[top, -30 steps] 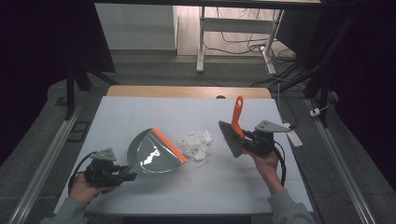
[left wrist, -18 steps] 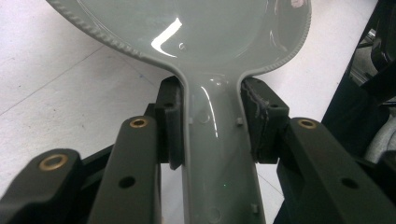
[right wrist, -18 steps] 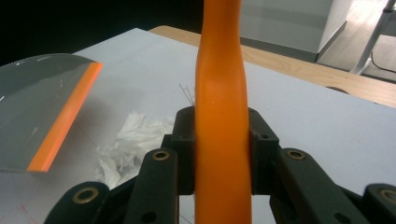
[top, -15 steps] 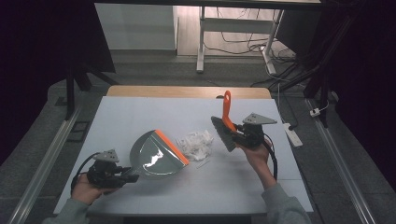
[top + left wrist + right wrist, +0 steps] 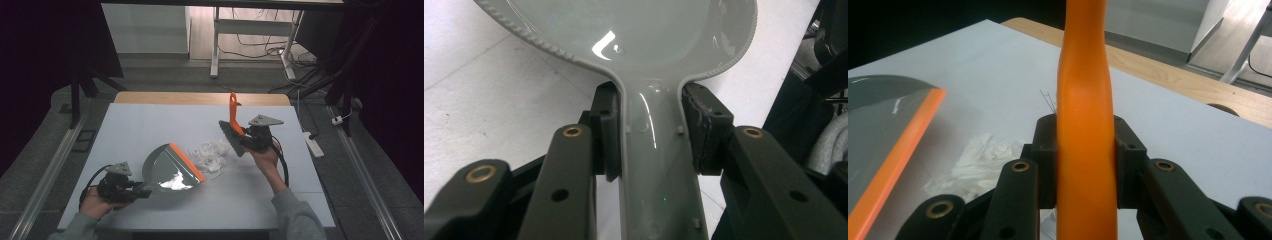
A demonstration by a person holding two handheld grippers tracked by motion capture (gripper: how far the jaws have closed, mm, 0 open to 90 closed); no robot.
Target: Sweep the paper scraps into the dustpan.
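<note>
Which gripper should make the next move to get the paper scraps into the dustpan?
Right. The right gripper is shut on the brush just beside the paper scraps. The left gripper is clamped on the dustpan handle, its orange lip facing the scraps.

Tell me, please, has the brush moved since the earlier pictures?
Yes. In the high view the brush has shifted left, from beside the table's right edge toward the white scraps.

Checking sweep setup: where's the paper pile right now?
In the high view the pile of white paper scraps lies mid-table, just right of the dustpan and its orange lip, left of the brush held above the table.
</note>
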